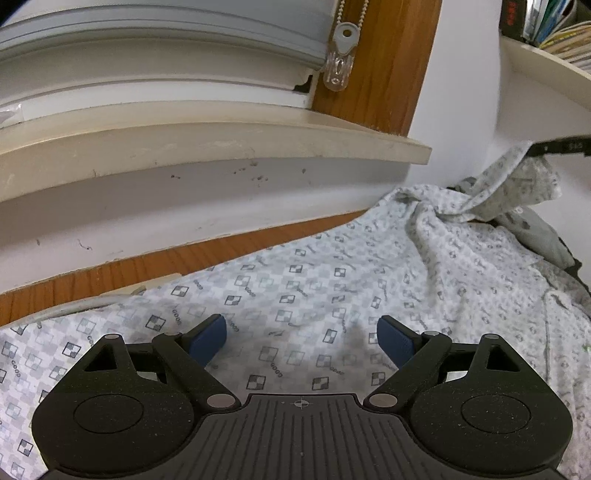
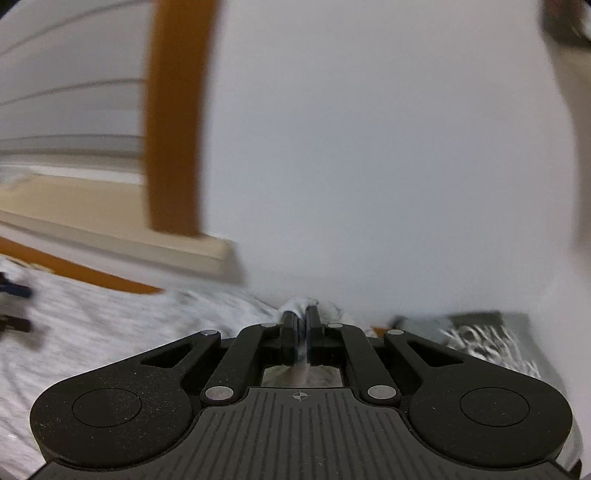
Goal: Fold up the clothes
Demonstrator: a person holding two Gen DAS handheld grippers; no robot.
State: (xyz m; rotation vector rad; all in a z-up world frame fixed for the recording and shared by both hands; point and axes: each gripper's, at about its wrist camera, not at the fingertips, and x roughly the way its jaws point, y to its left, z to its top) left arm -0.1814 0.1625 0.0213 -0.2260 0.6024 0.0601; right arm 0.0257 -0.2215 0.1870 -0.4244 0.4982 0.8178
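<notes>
A white garment (image 1: pixel 332 288) with a grey check print lies spread over the surface in the left wrist view. My left gripper (image 1: pixel 301 338) hovers just above it, open, with only flat cloth below the blue pads (image 1: pixel 208 338). At the far right a corner of the garment is pulled up into a peak, pinched by my right gripper (image 1: pixel 532 149). The right wrist view is blurred: my right gripper (image 2: pixel 302 314) is shut on a bunched fold of the garment (image 2: pixel 299 305), lifted off the surface. The left gripper's fingers (image 2: pixel 14 306) show at that view's left edge.
A beige window sill (image 1: pixel 221 147) juts out above the white wall, with a wooden frame (image 1: pixel 388 66) and a blind-cord weight (image 1: pixel 338 62) behind. A shelf with books (image 1: pixel 546 26) sits at the upper right. A dark printed item (image 2: pixel 480 336) lies to the right of the garment.
</notes>
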